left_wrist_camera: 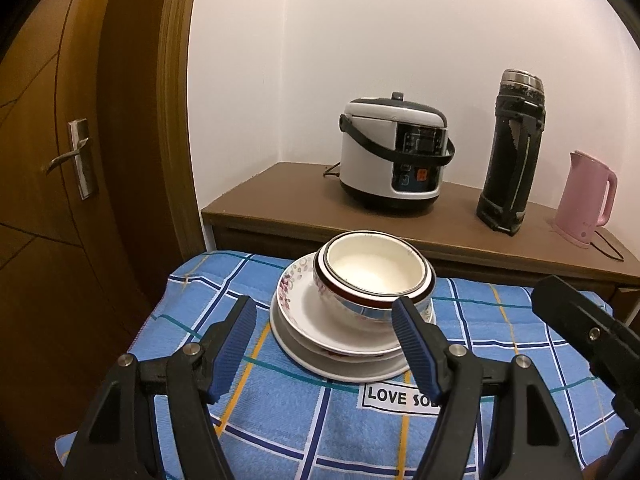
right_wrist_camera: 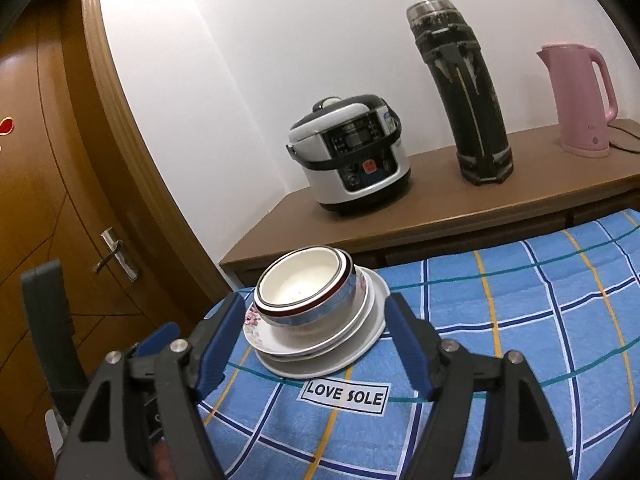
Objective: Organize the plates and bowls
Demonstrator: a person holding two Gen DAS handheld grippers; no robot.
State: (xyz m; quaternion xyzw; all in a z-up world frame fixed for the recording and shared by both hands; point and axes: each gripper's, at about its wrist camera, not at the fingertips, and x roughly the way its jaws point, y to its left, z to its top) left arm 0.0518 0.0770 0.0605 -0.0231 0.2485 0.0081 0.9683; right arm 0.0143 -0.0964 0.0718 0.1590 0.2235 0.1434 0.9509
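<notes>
Now sitting near the far left corner of the blue checked cloth: nested bowls on stacked plates, close to the far edge. Leaving open cloth to the right and near side. Hovering short of the stack, left gripper and right gripper, jaws apart, gripping nothing. Standing beyond on the brown cabinet: cooker, flask, pink kettle. Hiding how many plates: the bowls.

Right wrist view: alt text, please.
Nested bowls sit on stacked plates on a blue checked cloth, framed by the open, empty right hand-held gripper. Behind, a sideboard holds a rice cooker, flask and pink kettle.
</notes>
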